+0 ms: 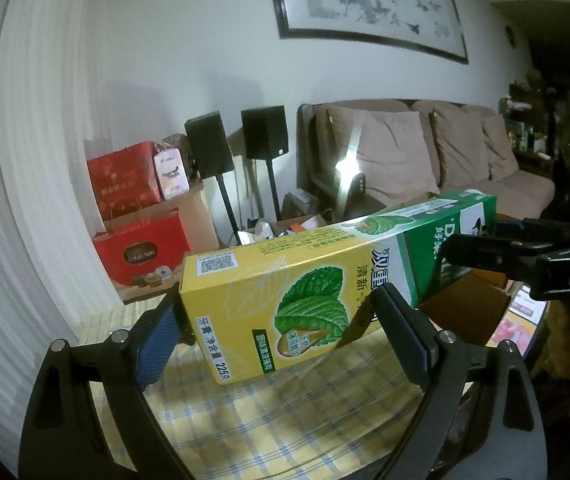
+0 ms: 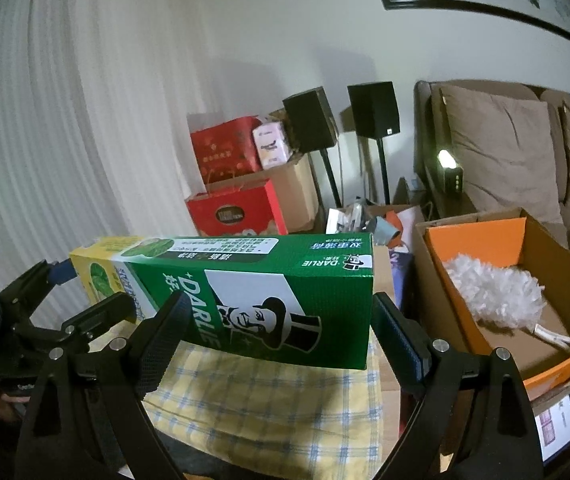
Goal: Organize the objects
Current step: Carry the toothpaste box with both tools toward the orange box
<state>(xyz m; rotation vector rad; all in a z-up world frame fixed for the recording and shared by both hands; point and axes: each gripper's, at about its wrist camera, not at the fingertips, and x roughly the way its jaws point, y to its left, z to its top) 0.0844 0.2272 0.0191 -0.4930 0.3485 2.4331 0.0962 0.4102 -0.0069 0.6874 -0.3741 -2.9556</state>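
I can read "DARLIE" in big white letters on the green end of the toothpaste box (image 2: 245, 300), and "225" with Chinese words on its yellow end (image 1: 245, 320).

Toothpaste box (image 2: 253, 300): one
Grippers: two, left (image 1: 281, 320), right (image 2: 281, 332)
Speakers (image 2: 373, 110): two
Cardboard box (image 2: 557, 256): one
Duster (image 2: 493, 284): one

This is a home living room. A brown sofa (image 1: 445, 152) with loose cushions stands against a white wall under a framed ink painting (image 1: 369, 0). Two black speakers (image 2: 341, 116) on stands sit beside it, next to red gift bags (image 2: 229, 184) and cardboard boxes. A counter wears a yellow checked cloth (image 2: 277, 400).
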